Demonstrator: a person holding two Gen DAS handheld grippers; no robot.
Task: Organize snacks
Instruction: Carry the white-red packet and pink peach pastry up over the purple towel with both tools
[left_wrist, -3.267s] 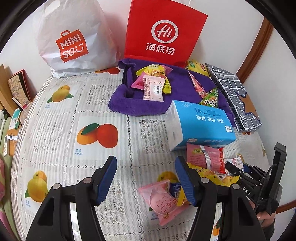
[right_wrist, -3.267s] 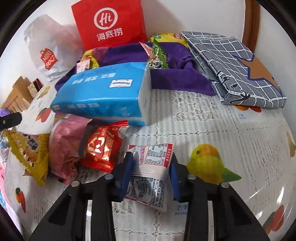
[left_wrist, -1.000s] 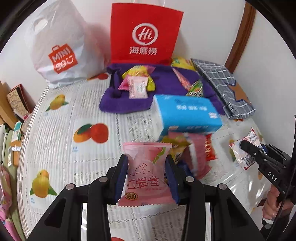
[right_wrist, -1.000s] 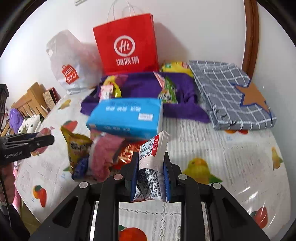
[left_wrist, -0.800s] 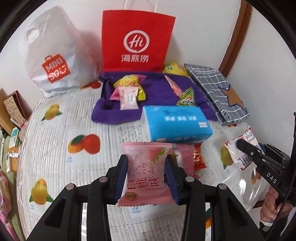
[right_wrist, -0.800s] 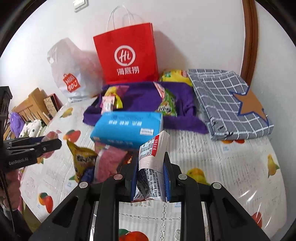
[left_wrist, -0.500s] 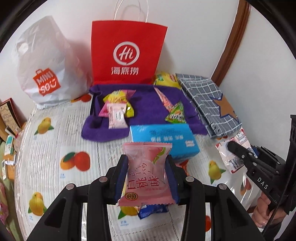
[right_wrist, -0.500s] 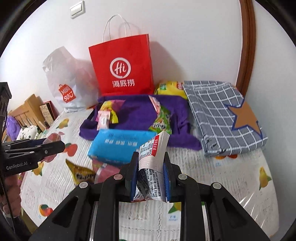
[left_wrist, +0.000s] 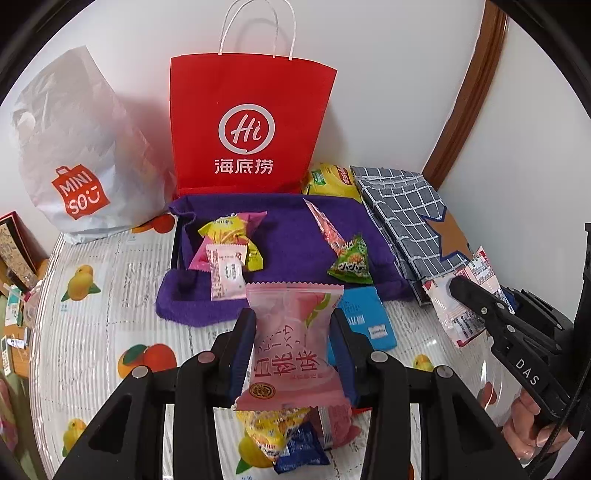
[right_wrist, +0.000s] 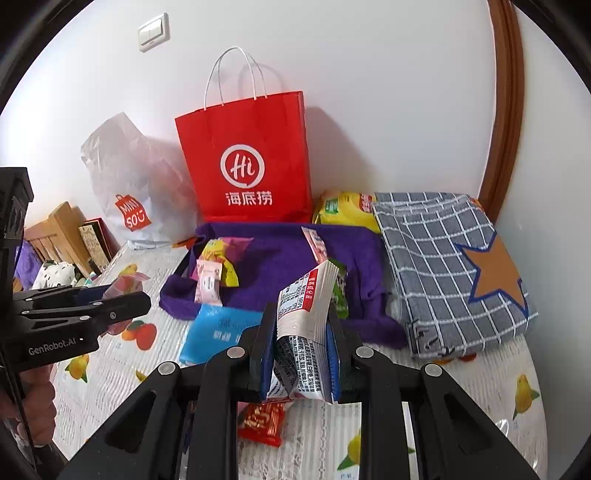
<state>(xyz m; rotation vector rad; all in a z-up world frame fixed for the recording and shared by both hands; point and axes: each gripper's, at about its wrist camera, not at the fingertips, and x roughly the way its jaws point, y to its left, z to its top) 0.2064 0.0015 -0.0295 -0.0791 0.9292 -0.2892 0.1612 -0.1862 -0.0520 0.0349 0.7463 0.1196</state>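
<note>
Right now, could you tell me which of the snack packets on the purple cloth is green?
The small triangular packet near the purple cloth's right edge, touching the long pink stick packet. The other packets there are yellow or pink.

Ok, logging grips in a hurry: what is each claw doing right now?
Left claw: shut on the pink peach snack packet.
Right claw: shut on the white printed sachet.

"Hi" in a white ring above "海底捞" is printed on the red paper bag (left_wrist: 251, 125), and "MINISO" on the white plastic bag (left_wrist: 79, 147). "白桃味" is read on the pink snack packet (left_wrist: 291, 339). "DAS" is marked on the right gripper (left_wrist: 458, 291), "GenRobot.AI" on the left gripper (right_wrist: 146, 301).
</note>
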